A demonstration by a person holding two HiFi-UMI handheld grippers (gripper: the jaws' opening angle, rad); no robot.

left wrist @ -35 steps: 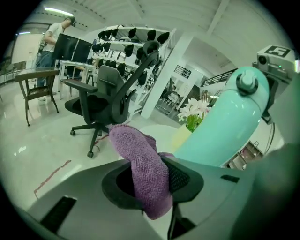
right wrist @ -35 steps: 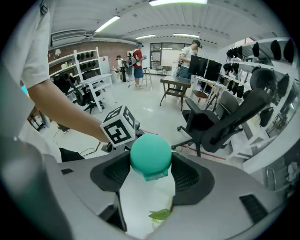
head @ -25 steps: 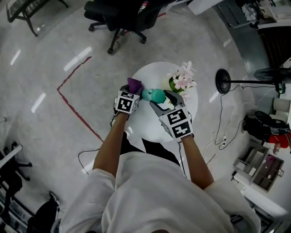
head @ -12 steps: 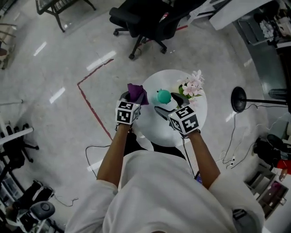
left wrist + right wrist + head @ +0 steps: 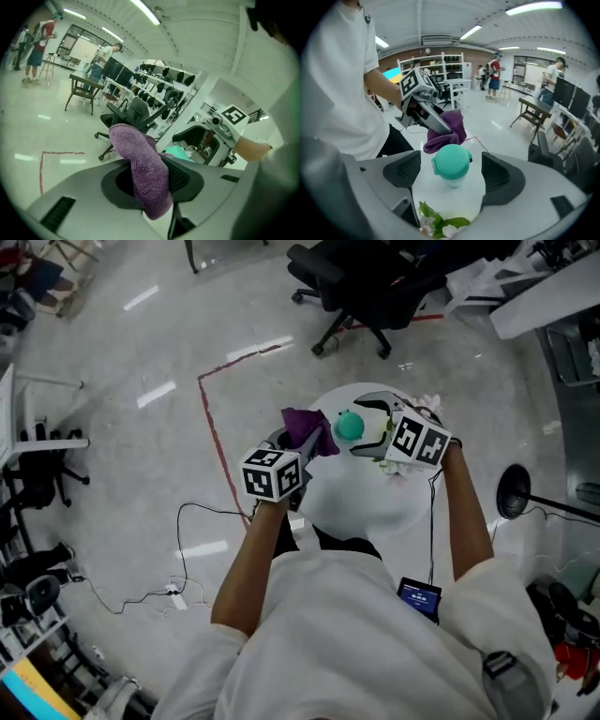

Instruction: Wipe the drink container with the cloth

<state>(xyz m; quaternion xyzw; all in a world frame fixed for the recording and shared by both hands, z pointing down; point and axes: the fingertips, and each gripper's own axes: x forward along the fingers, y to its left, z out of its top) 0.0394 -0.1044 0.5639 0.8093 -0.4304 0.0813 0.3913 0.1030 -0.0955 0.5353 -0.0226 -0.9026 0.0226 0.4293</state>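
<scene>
Head view, cloth: the left gripper (image 5: 292, 448) is clamped on the purple cloth (image 5: 309, 430), held up just beside the bottle (image 5: 350, 425), likely so it can rub the lid.
Head view, bottle: it stands near the far edge of the round table (image 5: 361, 512), inside the right gripper (image 5: 364, 426). That gripper's fingers have just been opening and bracket the bottle, we judge to free it for wiping.
Head view, hidden: the flowers (image 5: 425, 403) are mostly covered by the right gripper, and the table's near edge lies under the person.
Left gripper view, fingers: both fingers (image 5: 182, 179) pinch the cloth, which drapes over them. Only a teal sliver of the bottle shows behind.
Right gripper view, fingers: the fingers (image 5: 500, 174) stand wide apart with the teal lid between them, untouched.
Right gripper view, unclear: the clear body below the lid is hard to read, and we cannot tell whether the cloth touches the lid.
</scene>
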